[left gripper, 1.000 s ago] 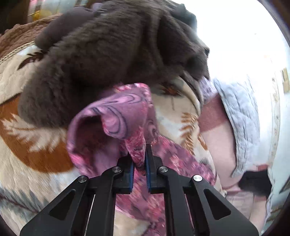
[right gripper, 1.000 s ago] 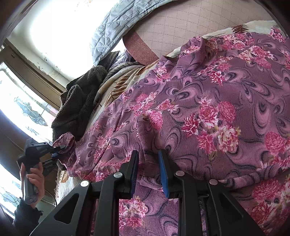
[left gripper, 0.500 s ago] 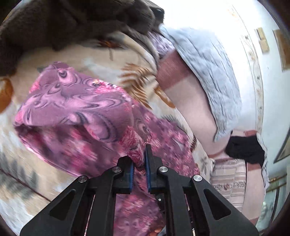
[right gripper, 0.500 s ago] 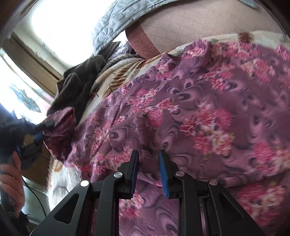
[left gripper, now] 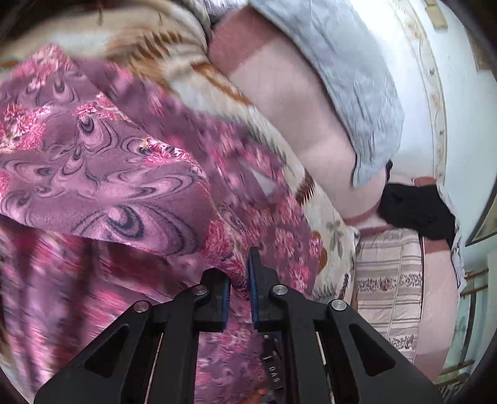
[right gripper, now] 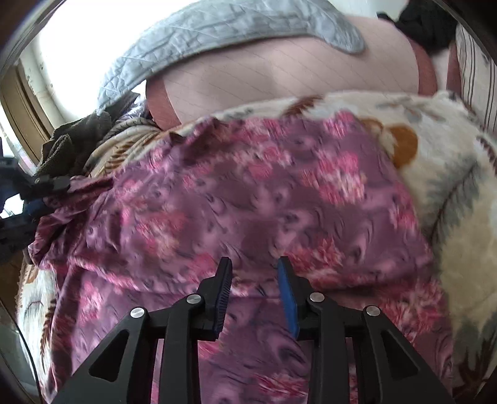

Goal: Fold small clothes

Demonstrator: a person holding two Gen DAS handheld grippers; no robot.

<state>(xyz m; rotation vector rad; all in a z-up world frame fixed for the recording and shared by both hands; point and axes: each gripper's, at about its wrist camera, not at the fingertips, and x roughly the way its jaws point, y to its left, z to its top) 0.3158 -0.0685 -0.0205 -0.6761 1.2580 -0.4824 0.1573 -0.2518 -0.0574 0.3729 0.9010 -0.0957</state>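
Purple floral garment (right gripper: 248, 199) lies spread over the cream patterned blanket (right gripper: 459, 199) on the bed, with a pink pillow (right gripper: 279, 71) and grey quilted cover (right gripper: 217, 28) behind it. Left gripper (left gripper: 238, 289) has its jaws together, clamped on a bunched fold of the garment; fabric is squeezed between the blue pads and drapes away to the left as a lifted flap, so the clamp looks like the carrying point for turning one edge over the rest. Right gripper (right gripper: 254, 295) has its jaws opening; cloth sits below and between them, but the pads don't appear to press it, so it reads as letting go of its edge, probably because that side is already laid where it should be. Both grippers pitch steeply down toward the bed. In the right wrist view, the left gripper shows at the far left edge, pinching the garment's corner well apart from the right gripper, with a dark brown fuzzy item (right gripper: 74, 143) heaped just behind. Fold judged mid-way, not yet flattened.
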